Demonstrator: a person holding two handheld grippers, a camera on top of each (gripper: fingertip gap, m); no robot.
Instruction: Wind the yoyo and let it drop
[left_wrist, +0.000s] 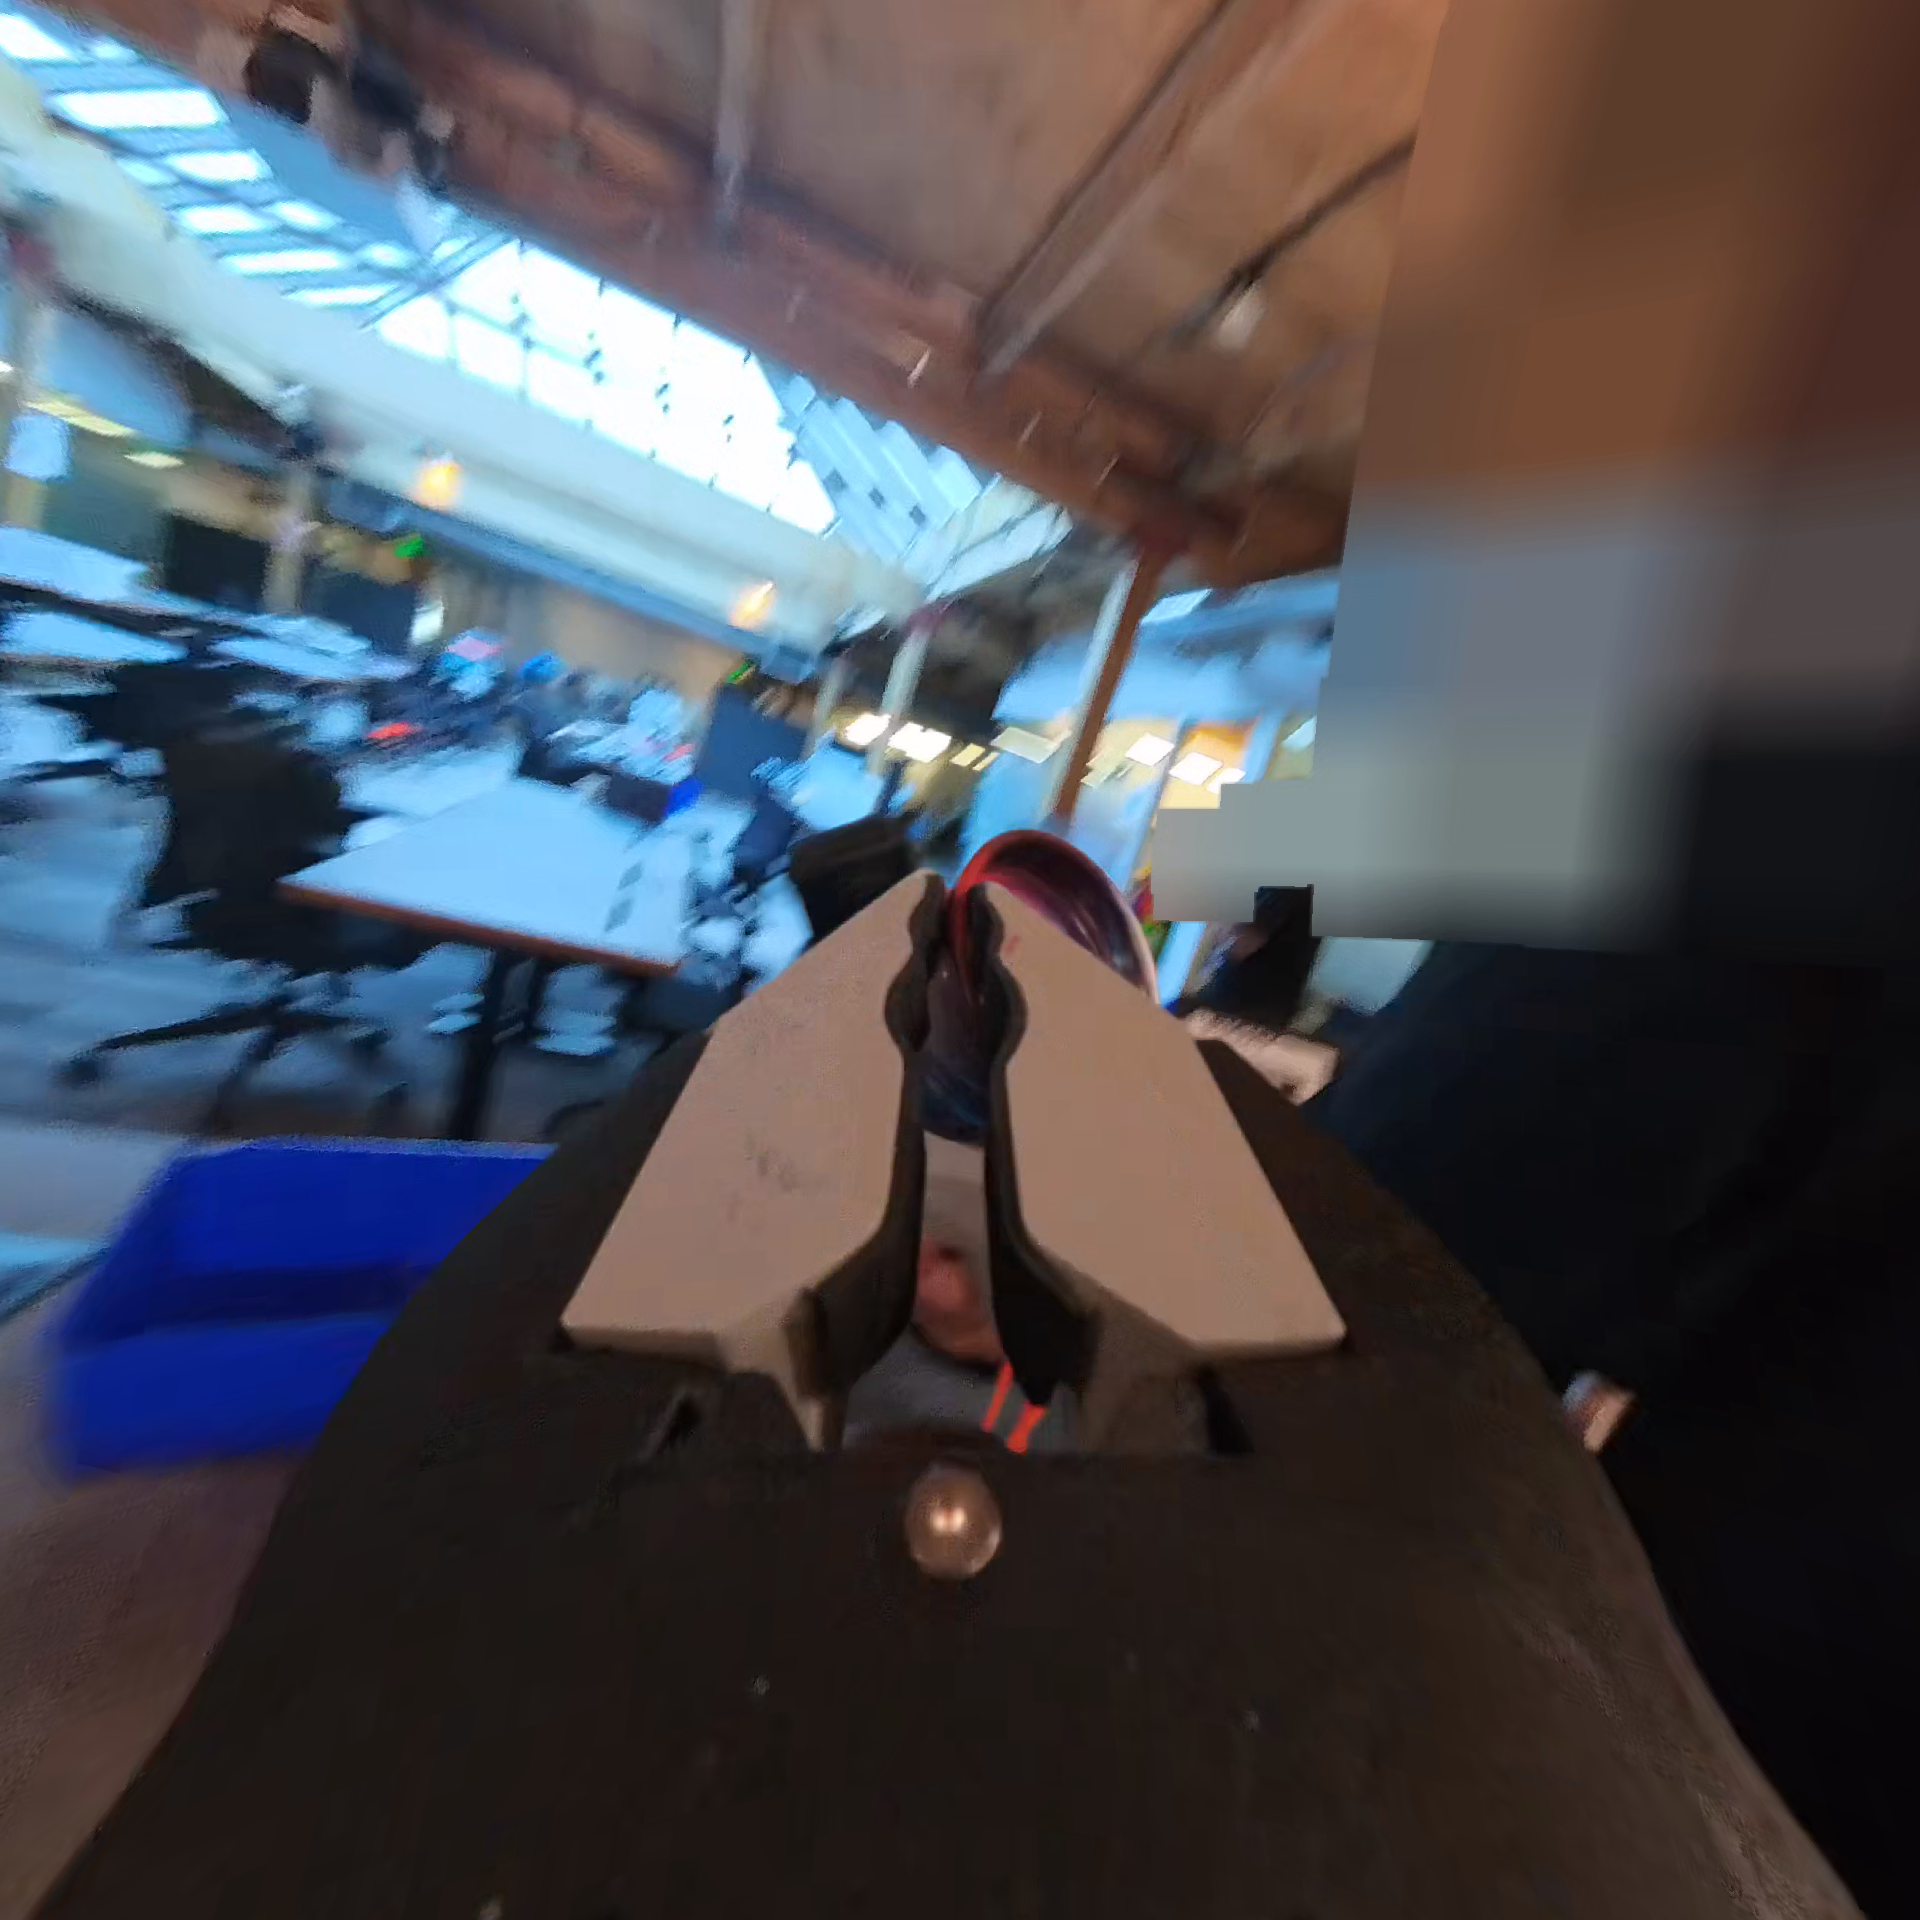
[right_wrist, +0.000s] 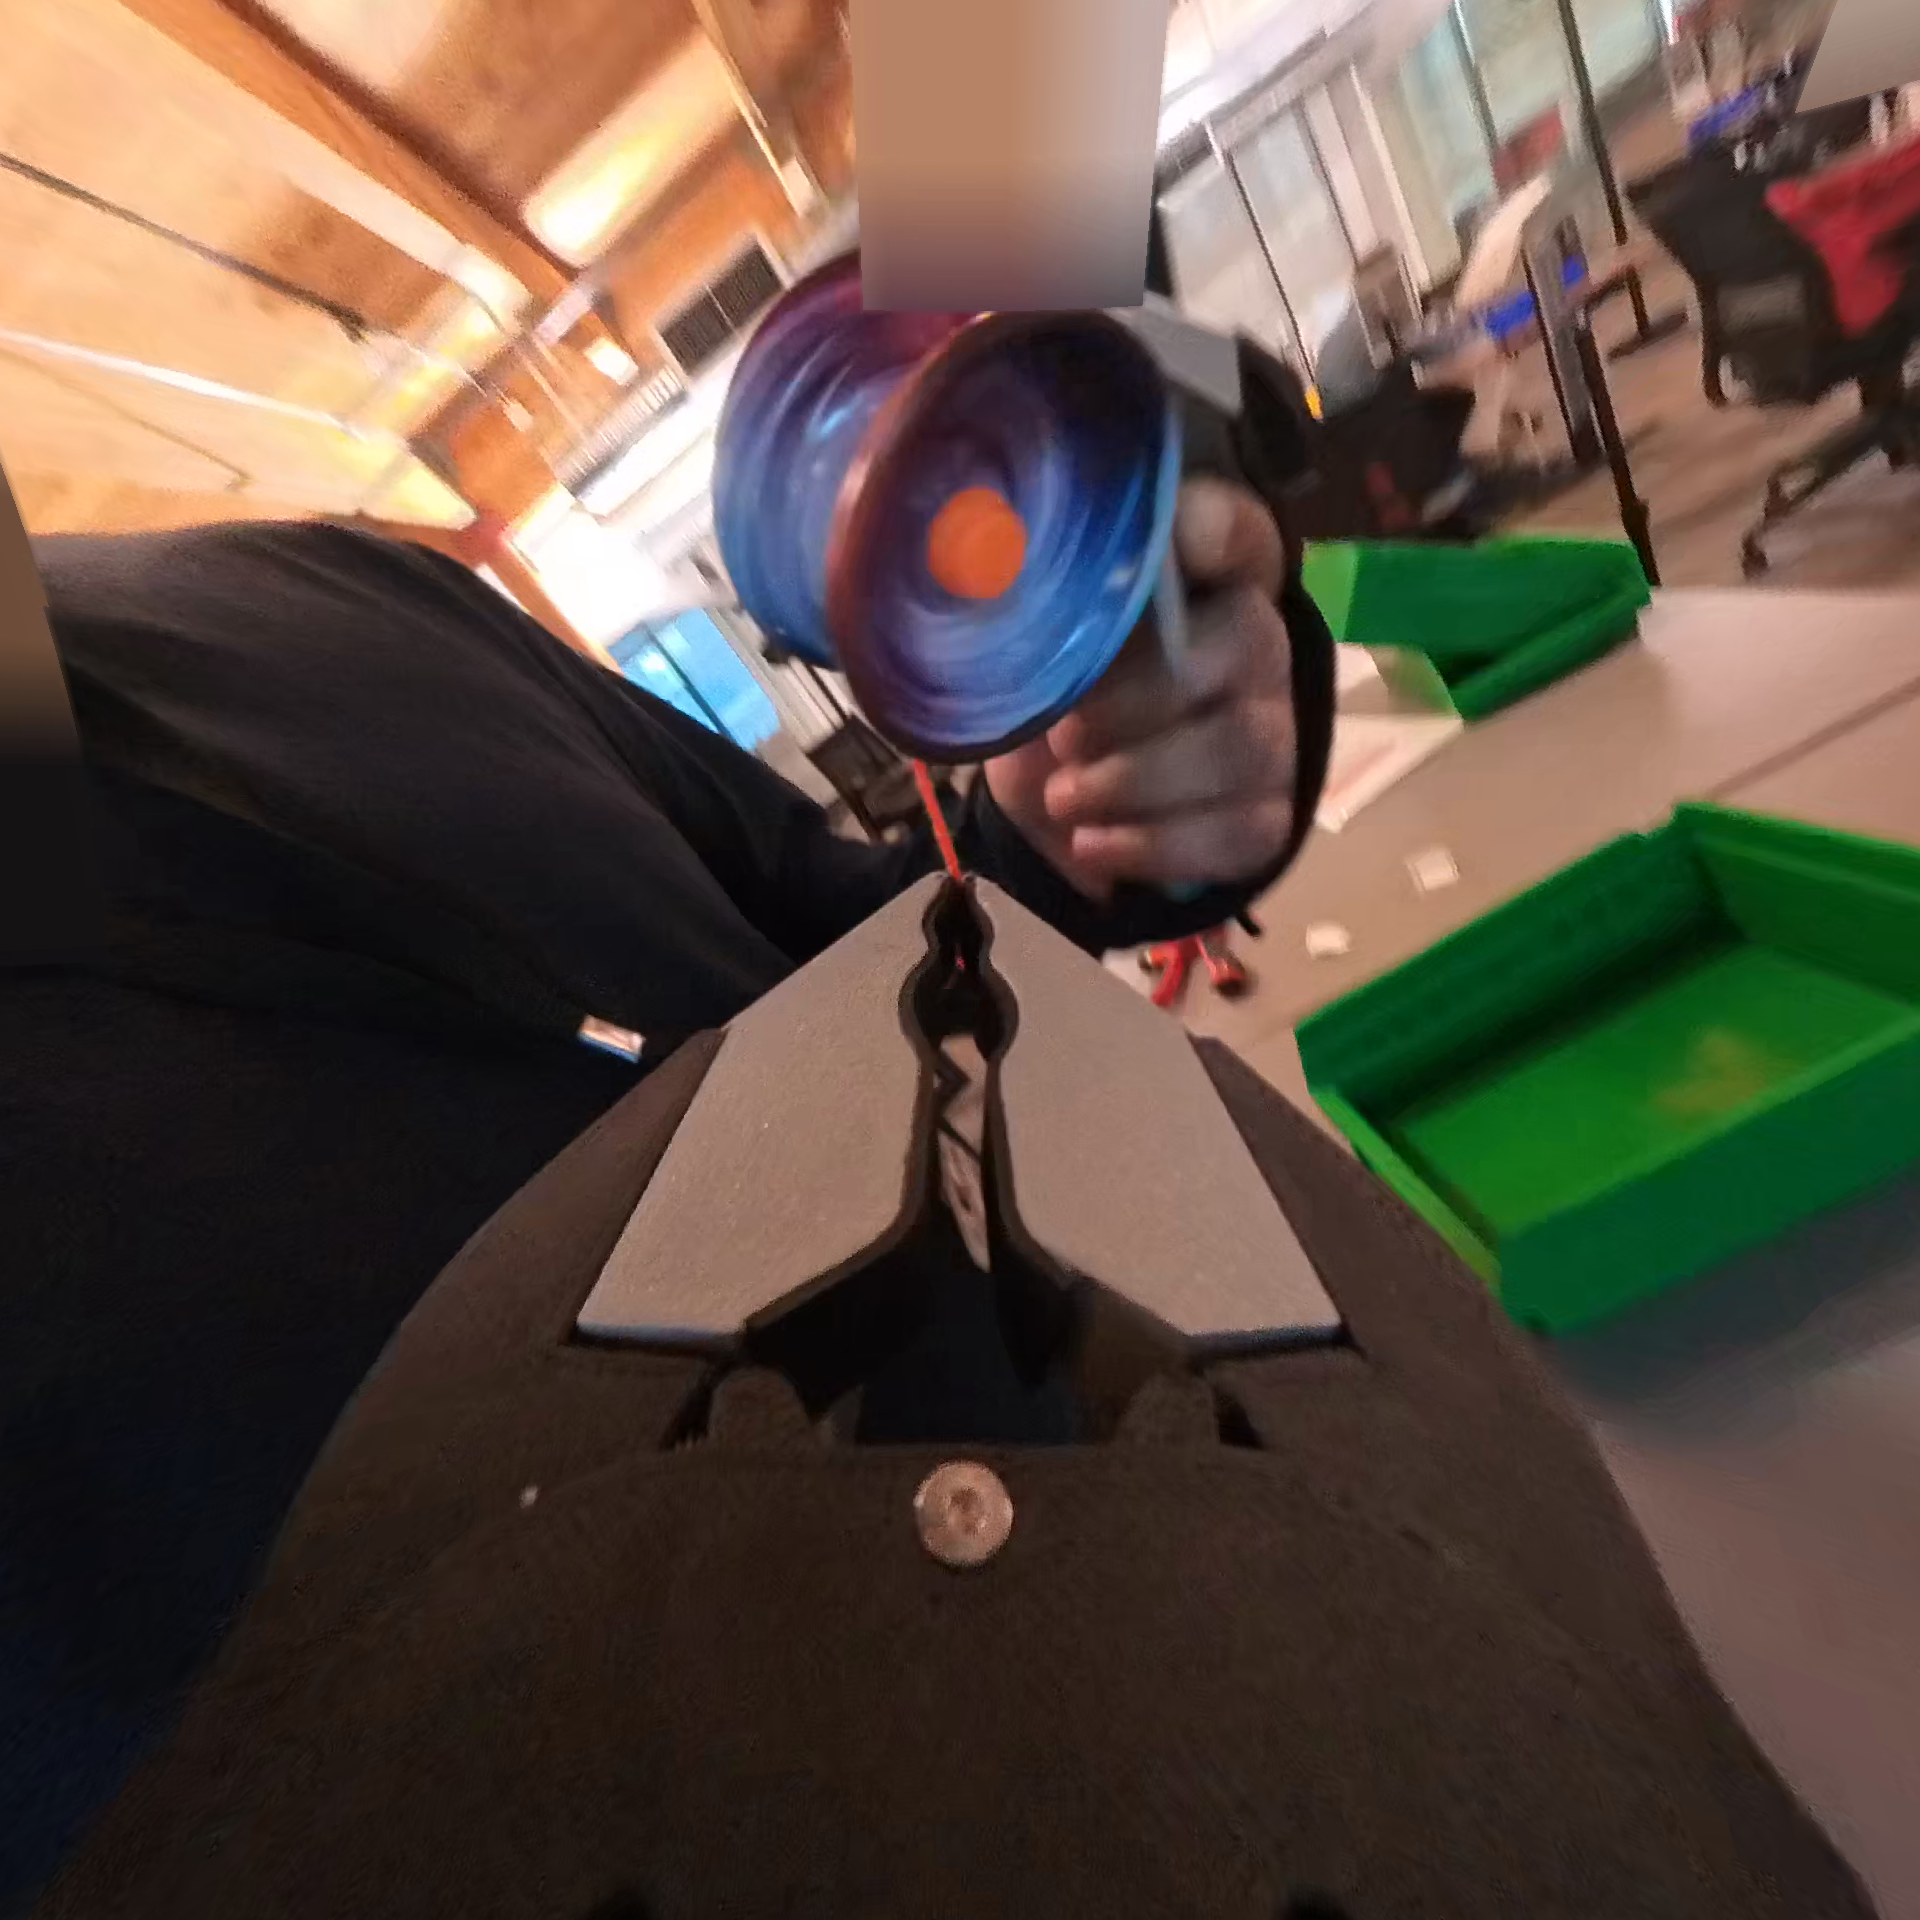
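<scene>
The left hand-held gripper (left_wrist: 956, 914) pinches the blue-purple yoyo's (right_wrist: 951, 520) rim; at 6 o'clock below it, the right hand-held gripper (right_wrist: 958, 883) nips its red string (right_wrist: 935, 821).

This is a big open workroom, like a lab or office. Long skylights (left_wrist: 623, 343) sit in a wooden roof (left_wrist: 1039, 208). Under them stand many desks (left_wrist: 499, 862) and black chairs (right_wrist: 1766, 301). Green bins (right_wrist: 1621, 1101) rest on a grey tabletop (right_wrist: 1766, 665) near the chairs.
</scene>
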